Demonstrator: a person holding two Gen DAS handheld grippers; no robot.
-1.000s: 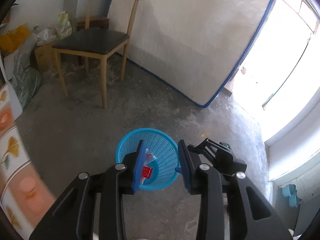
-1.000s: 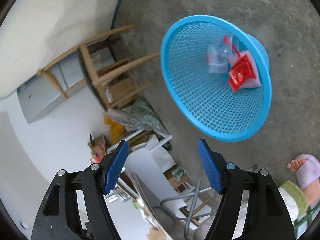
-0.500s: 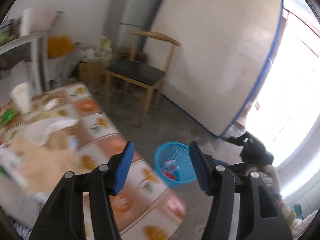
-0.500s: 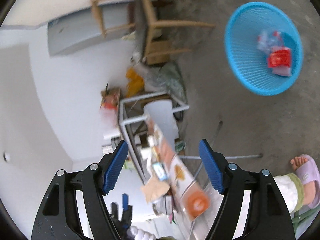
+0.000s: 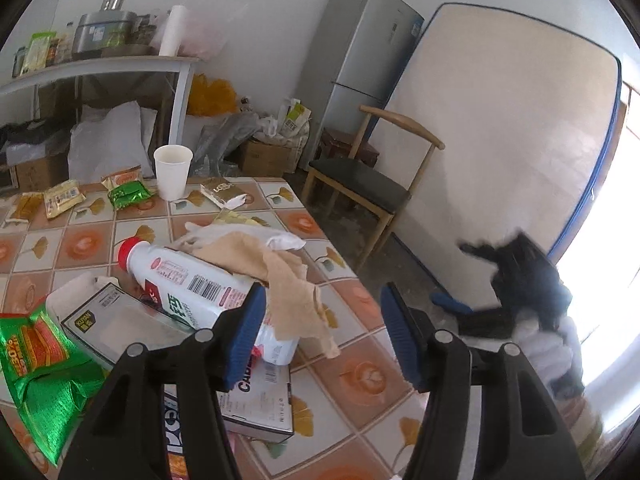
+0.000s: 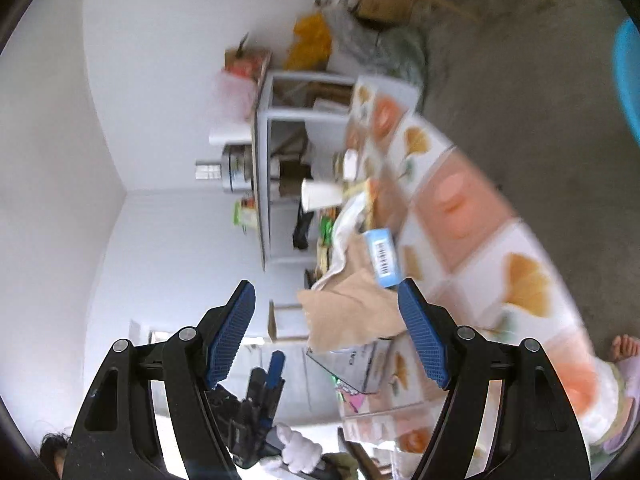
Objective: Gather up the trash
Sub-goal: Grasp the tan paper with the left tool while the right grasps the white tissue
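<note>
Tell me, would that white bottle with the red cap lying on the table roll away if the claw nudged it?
Probably not far: the bottle lies on its side, but tan paper drapes over it and a flat box sits against it. It looks like smooth plastic, so possibly slippery.

The worktop (image 5: 352,356) is covered with a tiled pattern of orange squares and yellow leaves. On it a white paper cup (image 5: 173,171) is placed upright near the far edge, with snack packets (image 5: 127,190) beside it. Nearer, a white bottle with a red cap (image 5: 192,284) is laid on its side, partly covered by a beige cloth (image 5: 280,276). A flat box (image 5: 256,404) and a green wrapper (image 5: 44,364) are seen at the near side.
</note>
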